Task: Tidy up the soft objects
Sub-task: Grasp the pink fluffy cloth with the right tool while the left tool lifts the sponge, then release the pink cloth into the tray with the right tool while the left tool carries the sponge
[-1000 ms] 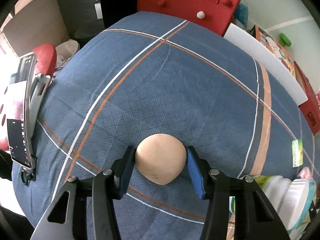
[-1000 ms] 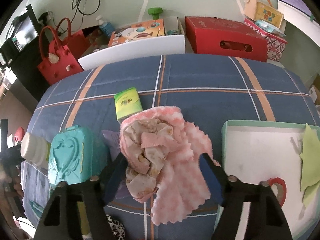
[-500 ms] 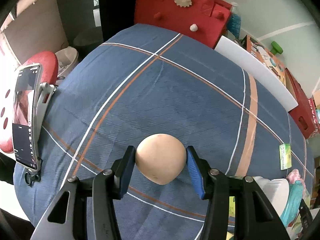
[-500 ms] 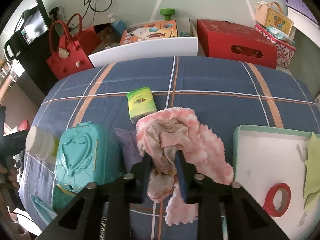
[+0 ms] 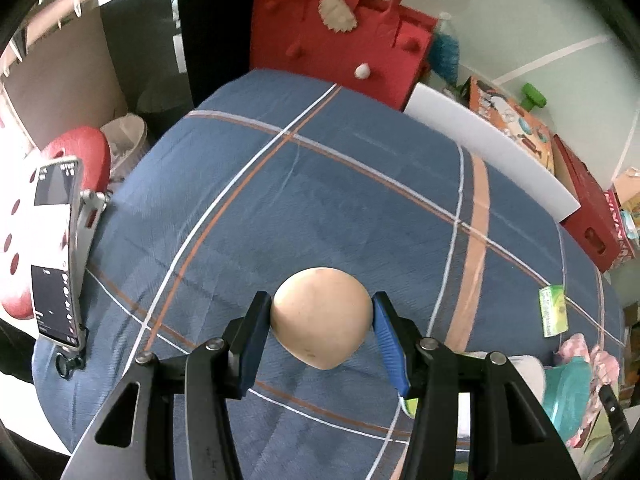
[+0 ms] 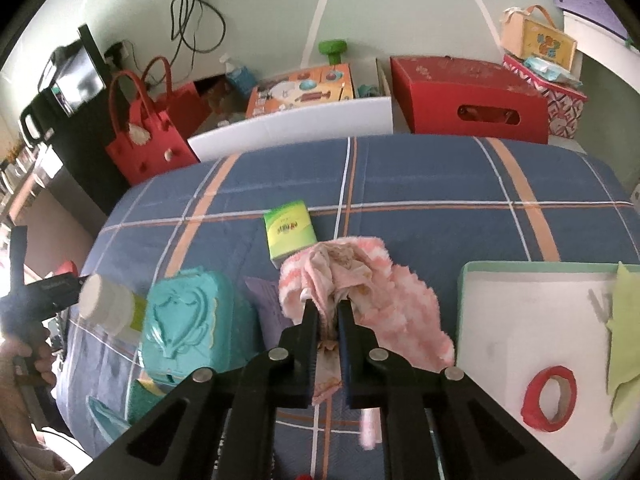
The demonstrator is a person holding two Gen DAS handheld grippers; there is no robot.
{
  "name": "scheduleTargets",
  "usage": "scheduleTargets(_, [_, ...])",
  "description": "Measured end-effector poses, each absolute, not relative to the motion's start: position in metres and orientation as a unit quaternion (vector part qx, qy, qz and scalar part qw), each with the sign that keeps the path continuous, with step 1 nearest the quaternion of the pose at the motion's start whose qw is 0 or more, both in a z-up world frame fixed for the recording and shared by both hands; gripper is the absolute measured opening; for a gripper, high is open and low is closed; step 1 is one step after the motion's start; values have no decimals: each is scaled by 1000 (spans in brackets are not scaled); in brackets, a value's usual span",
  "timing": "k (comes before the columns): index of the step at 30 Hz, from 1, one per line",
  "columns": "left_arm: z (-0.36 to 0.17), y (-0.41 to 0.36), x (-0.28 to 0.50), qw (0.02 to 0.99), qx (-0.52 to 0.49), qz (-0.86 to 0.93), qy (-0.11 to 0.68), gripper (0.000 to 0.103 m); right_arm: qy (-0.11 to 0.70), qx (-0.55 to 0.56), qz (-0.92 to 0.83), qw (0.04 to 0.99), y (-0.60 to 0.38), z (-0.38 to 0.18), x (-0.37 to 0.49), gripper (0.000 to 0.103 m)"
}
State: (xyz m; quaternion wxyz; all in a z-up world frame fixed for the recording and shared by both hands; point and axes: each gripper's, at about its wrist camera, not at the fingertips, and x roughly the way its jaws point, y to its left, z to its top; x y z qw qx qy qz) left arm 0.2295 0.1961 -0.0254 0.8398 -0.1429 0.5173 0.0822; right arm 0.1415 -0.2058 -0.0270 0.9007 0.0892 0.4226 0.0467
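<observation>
In the left wrist view my left gripper (image 5: 322, 316) is shut on a soft beige ball (image 5: 320, 316) and holds it above the blue plaid cloth (image 5: 320, 200). In the right wrist view my right gripper (image 6: 329, 312) is shut on a bunched pink and white fluffy cloth (image 6: 360, 280) that hangs over the plaid cloth (image 6: 440, 184). The pink cloth also shows at the far right of the left wrist view (image 5: 580, 348).
A green tissue pack (image 6: 290, 232), a teal moulded case (image 6: 184, 320), a white-capped bottle (image 6: 106, 304) and a purple paper (image 6: 264, 300) lie left of the pink cloth. A white tray (image 6: 520, 312) with red tape (image 6: 552, 400) is at right. A phone on a stand (image 5: 56, 256) is at far left.
My right gripper has closed on the pink cloth and lifted it a little. My left gripper still holds the ball and has risen and swung, showing more of the far side.
</observation>
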Motion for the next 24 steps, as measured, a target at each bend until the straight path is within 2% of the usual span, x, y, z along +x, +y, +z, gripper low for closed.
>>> scheduleTargets(10, [13,171,223,865,-128,48,482,53,386,97,35,917,-220,0,125,10])
scheduleTargets(24, [59,79,219,893,-78,-53,440,53,376,130,-25,917,-275,6,110,10])
